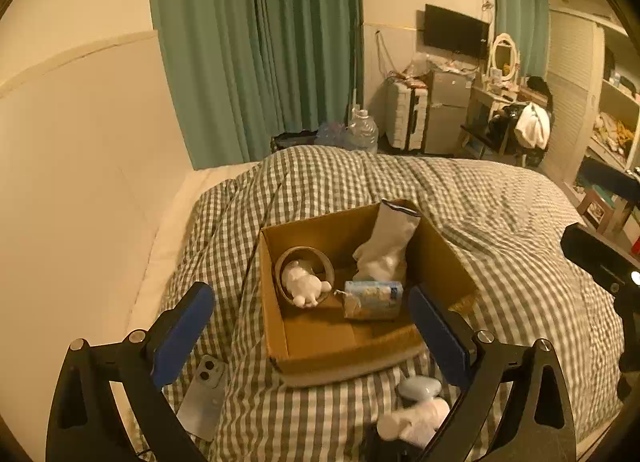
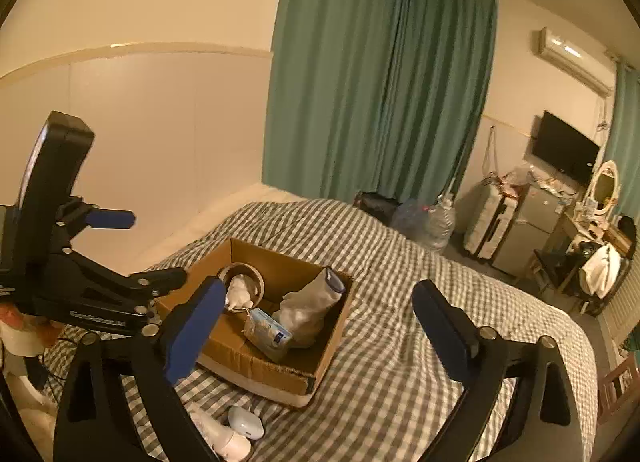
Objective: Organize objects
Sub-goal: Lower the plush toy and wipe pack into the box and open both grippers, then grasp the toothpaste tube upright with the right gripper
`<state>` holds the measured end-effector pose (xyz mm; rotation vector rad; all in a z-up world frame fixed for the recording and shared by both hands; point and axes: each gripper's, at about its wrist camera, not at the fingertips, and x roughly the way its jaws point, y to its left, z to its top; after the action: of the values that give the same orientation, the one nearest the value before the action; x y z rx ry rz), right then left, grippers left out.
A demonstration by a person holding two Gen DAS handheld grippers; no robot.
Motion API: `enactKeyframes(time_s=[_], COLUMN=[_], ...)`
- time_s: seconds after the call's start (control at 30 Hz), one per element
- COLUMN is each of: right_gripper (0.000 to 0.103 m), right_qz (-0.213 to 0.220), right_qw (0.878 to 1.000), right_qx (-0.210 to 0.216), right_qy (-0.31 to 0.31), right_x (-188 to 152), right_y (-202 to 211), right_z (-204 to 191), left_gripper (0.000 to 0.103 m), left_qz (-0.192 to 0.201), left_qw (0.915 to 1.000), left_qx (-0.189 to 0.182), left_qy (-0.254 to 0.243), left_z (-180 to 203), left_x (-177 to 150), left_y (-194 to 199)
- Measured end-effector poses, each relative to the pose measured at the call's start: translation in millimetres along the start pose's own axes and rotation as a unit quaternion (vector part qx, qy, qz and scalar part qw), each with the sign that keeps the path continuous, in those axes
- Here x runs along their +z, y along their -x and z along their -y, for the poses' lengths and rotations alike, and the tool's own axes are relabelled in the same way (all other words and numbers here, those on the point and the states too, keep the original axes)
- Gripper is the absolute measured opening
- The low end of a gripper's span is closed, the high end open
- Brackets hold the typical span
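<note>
An open cardboard box (image 1: 320, 224) (image 2: 280, 378) sits on the checked duvet (image 1: 500, 222). Inside it, a round wooden bowl (image 1: 289, 257) (image 2: 258, 274) lies on its side with a white plush toy (image 1: 304, 287) (image 2: 239, 295) in its mouth. Beside them are a blue tissue pack (image 1: 374, 298) (image 2: 268, 331) and a pale pouch (image 1: 392, 238) (image 2: 308, 310) leaning on the box's wall. My left gripper (image 1: 309, 294) (image 2: 144, 246) hovers above the box's near side, open and empty. Over the box's right edge, my right gripper (image 2: 319, 288) is open with nothing held.
A phone (image 1: 204, 394) lies on the duvet left of the box. A pale blue-white gadget (image 1: 418, 388) (image 2: 245, 422) and a white object (image 1: 416, 418) (image 2: 224, 438) lie in front of it. The wall runs along the bed's left; furniture stands beyond the foot.
</note>
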<state>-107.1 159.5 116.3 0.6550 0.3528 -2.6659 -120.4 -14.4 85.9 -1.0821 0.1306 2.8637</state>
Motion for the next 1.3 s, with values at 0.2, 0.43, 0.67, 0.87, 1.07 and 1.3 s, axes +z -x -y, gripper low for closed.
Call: enactKeyframes(time_s=[0.2, 0.43, 0.67, 0.87, 1.07, 1.3], right_gripper=[0.097, 0.097, 0.097, 0.097, 0.092, 0.075], right_qz=[-0.009, -0.027, -0.059, -0.116, -0.174, -0.19], right_qw=[1.0, 0.999, 0.998, 0.992, 0.982, 0.979], right_qx=[-0.008, -0.001, 0.016, 0.049, 0.068, 0.077], right_qy=[0.011, 0.021, 0.013, -0.002, -0.014, -0.001], right_x=[-15, -45, -96, -145, -192, -202], right_y=[27, 43, 23, -13, -40, -56], right_z=[-9, -25, -44, -61, -73, -85], left_gripper=[0.102, 0.102, 0.102, 0.102, 0.102, 0.102], left_qz=[0.002, 0.011, 0.015, -0.006, -0.063, -0.106], left_qw=[0.9999, 0.9992, 0.9977, 0.9977, 0.9971, 0.9933], left_qx=[-0.005, 0.015, 0.035, 0.042, 0.017, 0.025], left_qy=[0.011, 0.034, 0.056, 0.052, 0.038, 0.037], left_z=[-6, -16, -17, -1, 13, 19], left_x=[-24, -64, -126, -173, -204, -221], left_y=[20, 32, 22, 4, -25, -47])
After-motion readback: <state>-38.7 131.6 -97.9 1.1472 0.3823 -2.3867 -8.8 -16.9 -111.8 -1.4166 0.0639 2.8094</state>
